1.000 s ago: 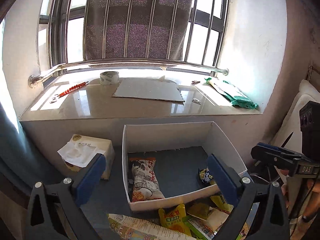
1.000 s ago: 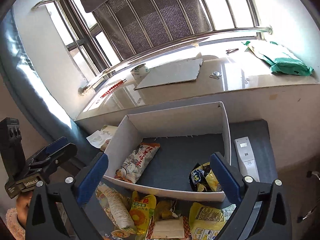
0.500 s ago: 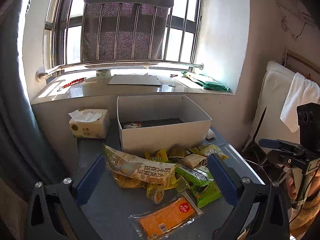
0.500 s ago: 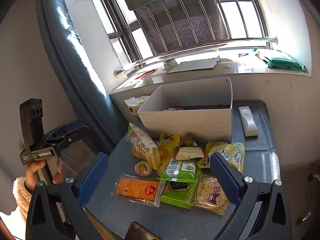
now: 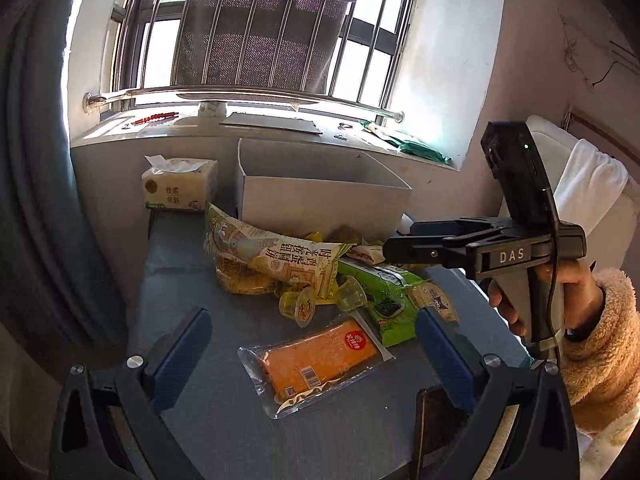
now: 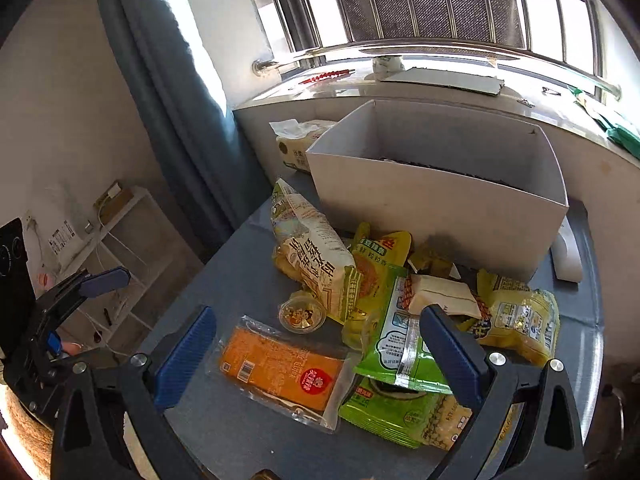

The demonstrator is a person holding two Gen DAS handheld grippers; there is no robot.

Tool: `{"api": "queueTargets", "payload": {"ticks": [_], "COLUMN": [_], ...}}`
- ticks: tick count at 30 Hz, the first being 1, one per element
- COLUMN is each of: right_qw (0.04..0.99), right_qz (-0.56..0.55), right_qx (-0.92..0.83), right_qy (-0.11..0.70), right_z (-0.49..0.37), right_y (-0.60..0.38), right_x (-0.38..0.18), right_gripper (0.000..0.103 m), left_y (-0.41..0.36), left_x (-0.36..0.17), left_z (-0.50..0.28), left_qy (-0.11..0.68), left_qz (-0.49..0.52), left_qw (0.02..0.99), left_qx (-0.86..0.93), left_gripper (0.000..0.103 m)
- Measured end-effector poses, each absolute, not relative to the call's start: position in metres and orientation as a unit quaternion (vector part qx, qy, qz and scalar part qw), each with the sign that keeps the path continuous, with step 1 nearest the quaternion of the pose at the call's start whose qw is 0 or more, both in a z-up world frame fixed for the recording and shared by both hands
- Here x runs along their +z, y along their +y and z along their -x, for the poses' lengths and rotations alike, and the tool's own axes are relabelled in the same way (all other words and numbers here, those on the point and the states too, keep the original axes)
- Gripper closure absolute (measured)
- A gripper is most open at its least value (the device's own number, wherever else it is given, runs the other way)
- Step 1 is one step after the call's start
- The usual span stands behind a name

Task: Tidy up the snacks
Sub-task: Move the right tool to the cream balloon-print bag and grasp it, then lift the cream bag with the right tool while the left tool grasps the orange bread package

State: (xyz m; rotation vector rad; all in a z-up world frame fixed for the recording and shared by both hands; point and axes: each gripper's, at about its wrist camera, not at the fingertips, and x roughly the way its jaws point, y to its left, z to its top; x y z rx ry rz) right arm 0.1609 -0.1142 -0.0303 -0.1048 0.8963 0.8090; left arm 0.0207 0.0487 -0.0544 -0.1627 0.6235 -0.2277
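Left gripper (image 5: pixel 312 354) and right gripper (image 6: pixel 316 354), each with blue-padded fingers spread wide and empty, hover above a grey table (image 5: pixel 192 280) bearing a heap of snacks. An orange vacuum-sealed packet (image 5: pixel 316 360) lies nearest, between the left fingers in view; behind it lie a small jelly cup (image 6: pixel 302 314), a large pale biscuit bag (image 5: pixel 272 256) and green packets (image 6: pixel 400 352). The white box (image 6: pixel 436 204) stands behind the heap, beside a tissue pack (image 5: pixel 178 190), below the windowsill.
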Motion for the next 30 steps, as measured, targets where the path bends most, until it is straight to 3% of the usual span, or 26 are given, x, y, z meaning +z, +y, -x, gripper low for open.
{"api": "queueTargets", "payload": {"ticks": [14,15,17,20,30], "right_qw": [0.741,0.736,0.734,0.741,0.799], "right_qz": [0.243,0.239,0.24,0.238,0.139], "right_qx": [0.355,0.356,0.36,0.359,0.382], "right_qy": [0.516,0.523,0.524,0.515,0.443], "right_z": [-0.238,-0.239,-0.237,-0.234,-0.204], "right_y": [0.014,0.014,0.013,0.007,-0.07], "right_x": [-0.107,-0.111,-0.115,-0.108,-0.022], "right_gripper": [0.0,0.003,0.042,0.062,0.063], "left_y": [0.057,0.056,0.054,0.049,0.008], "left_x": [-0.07,-0.072,-0.074,-0.079,-0.104], "left_z": [-0.005,-0.006,-0.007,-0.012,-0.064], "left_qy": [0.323,0.325,0.328,0.339,0.397], "left_qz": [0.053,0.051,0.046,0.033,-0.116], "left_qw": [0.936,0.935,0.933,0.928,0.882], "left_qx": [-0.13,-0.134,-0.139,-0.149,-0.224], "left_gripper": [0.0,0.0,0.0,0.0,0.0]}}
